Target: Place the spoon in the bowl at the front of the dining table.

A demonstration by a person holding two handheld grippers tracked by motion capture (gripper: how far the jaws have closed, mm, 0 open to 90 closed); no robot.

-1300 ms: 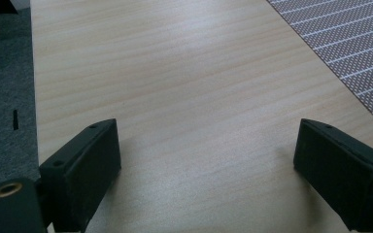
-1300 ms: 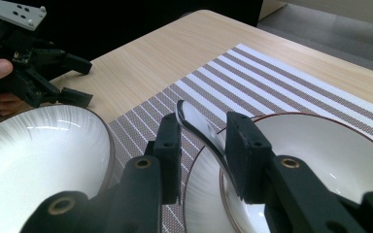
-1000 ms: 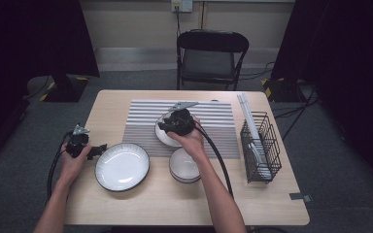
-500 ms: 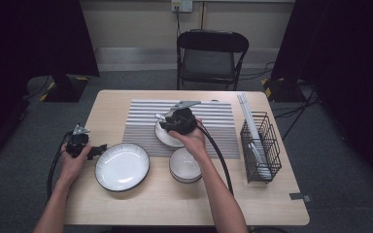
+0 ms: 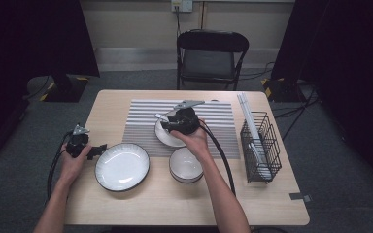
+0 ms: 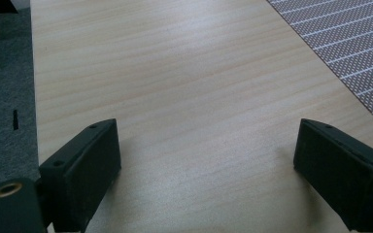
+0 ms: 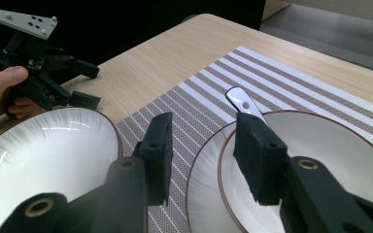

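Observation:
A small white plate (image 5: 167, 138) with a thin brown rim lies on the striped mat (image 5: 141, 124). In the right gripper view this small plate (image 7: 330, 160) sits under the jaws. My right gripper (image 5: 167, 124) hovers low over its left edge. The right gripper (image 7: 204, 124) has just been opening its jaws; the plate's rim lies between them and the pads do not touch it. A white glossy spoon-like tip (image 7: 240, 102) rests at the plate's far rim. My left gripper (image 5: 98, 150) rests on the table's left side. The left gripper (image 6: 204, 160) is open over bare wood.
A large white plate (image 5: 122, 166) lies beside the left gripper, just off the mat. Stacked white bowls (image 5: 186, 165) stand near the right forearm. A black wire rack (image 5: 260, 145) with white pieces stands at the right edge. A folding chair (image 5: 212, 56) is behind the table.
The right hand has barely shifted over the small plate. The left hand and the dishes have stayed where they were.

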